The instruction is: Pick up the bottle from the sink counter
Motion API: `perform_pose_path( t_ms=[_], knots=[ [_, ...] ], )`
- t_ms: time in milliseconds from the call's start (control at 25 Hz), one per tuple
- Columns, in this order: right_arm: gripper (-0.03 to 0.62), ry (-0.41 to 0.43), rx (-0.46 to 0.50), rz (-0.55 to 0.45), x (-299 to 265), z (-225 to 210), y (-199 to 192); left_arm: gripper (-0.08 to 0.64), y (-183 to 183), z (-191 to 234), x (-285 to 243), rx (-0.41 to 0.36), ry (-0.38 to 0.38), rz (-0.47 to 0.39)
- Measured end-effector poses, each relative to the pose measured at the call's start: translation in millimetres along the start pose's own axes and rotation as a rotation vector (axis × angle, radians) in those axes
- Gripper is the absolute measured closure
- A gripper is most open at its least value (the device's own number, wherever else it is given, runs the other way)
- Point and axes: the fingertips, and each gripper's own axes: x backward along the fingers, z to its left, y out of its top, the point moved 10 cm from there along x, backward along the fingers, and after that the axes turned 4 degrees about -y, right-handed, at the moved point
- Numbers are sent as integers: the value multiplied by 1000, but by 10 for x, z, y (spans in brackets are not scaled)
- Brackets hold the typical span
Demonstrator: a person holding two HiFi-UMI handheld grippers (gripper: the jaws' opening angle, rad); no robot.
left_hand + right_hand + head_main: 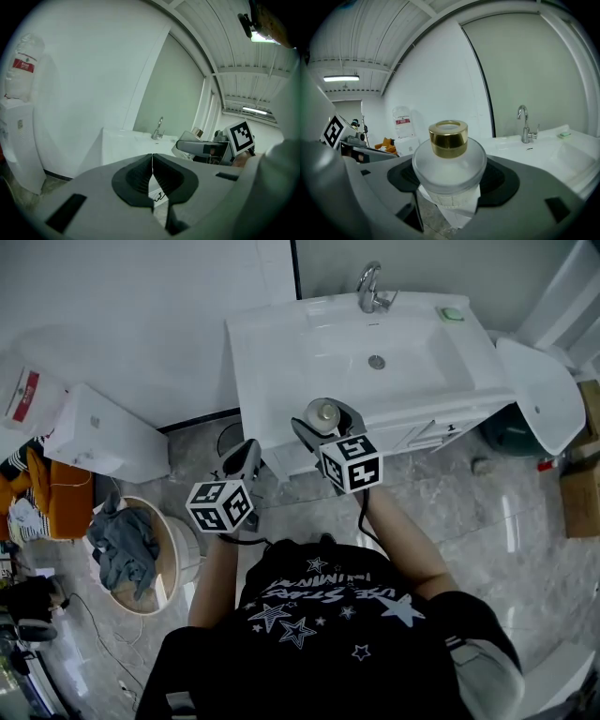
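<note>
A frosted round bottle with a gold cap sits upright between the jaws of my right gripper, which is shut on it. From the head view the bottle hangs over the front edge of the white sink counter, held by the right gripper. My left gripper is lower and to the left, over the floor in front of the counter. Its jaws are pressed together with nothing between them. The right gripper with the bottle shows at the right of the left gripper view.
A chrome tap stands behind the basin with its drain. A green soap piece lies at the counter's back right. A white bin, a round basket of clothes and a water dispenser stand to the left.
</note>
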Motion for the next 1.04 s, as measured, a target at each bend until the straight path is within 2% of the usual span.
perform_pose_path(
  t_ms=[480,720,1040],
  knots=[
    [270,-118,-15,-14,38,505,-47,549,116,367,300,-21,-114,21],
    [270,-163,-12,-10,12,748,-77,549,130,550,458,-28,-147,26],
    [270,-184,-6,5,-77,996,-119,549,143,759,612,-35,-173,36]
  ],
)
